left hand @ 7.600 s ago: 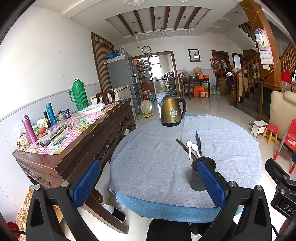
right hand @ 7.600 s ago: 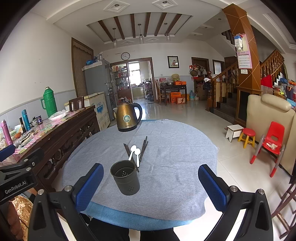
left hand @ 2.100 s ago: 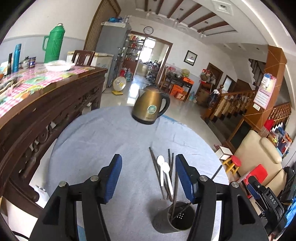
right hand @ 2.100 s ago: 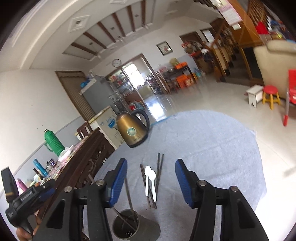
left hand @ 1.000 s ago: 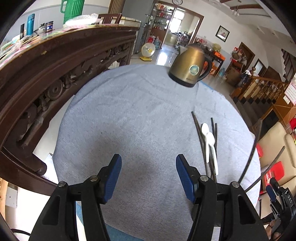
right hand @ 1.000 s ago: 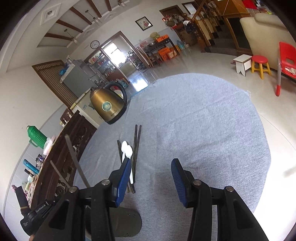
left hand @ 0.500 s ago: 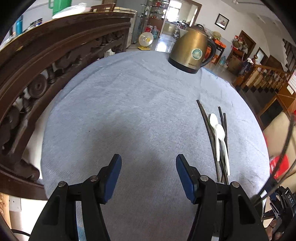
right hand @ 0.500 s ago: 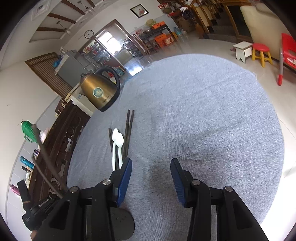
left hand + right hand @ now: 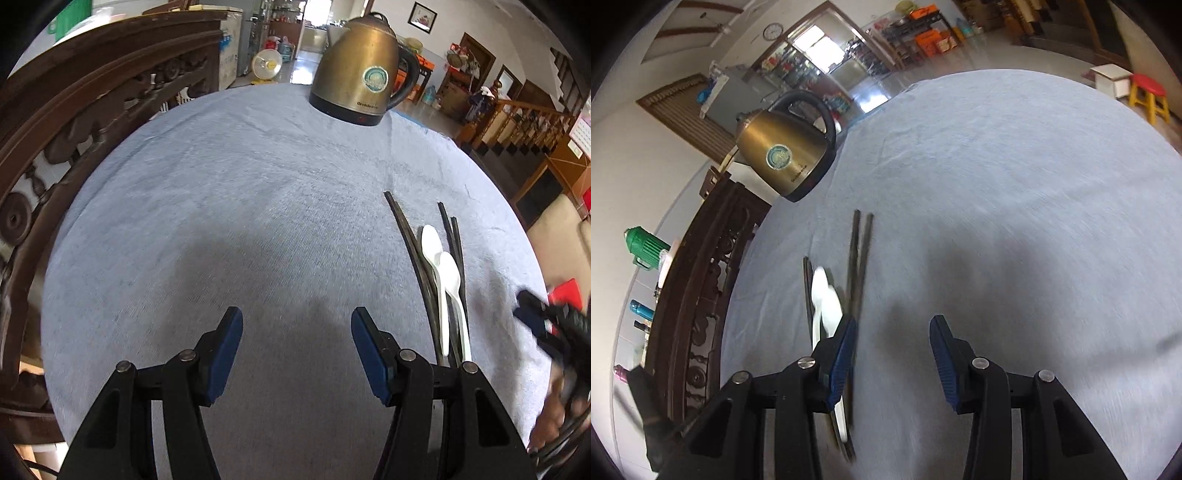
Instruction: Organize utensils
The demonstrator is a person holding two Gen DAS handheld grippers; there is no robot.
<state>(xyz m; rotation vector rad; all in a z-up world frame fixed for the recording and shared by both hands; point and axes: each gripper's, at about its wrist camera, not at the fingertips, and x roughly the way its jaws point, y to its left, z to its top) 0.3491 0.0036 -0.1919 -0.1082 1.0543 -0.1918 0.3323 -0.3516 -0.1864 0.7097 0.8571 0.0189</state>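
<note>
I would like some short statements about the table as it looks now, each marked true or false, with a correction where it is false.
1. Two white spoons lie side by side on the cloth. True.
2. The left tongs grip a spoon. False: they are open, with only the grey cloth between them.
3. The kettle lies on its side. False: it stands upright on the cloth.
4. Dark chopsticks lie on both sides of the spoons. True.
5. The right tongs are shut on a chopstick. False: they are open and hold nothing.
</note>
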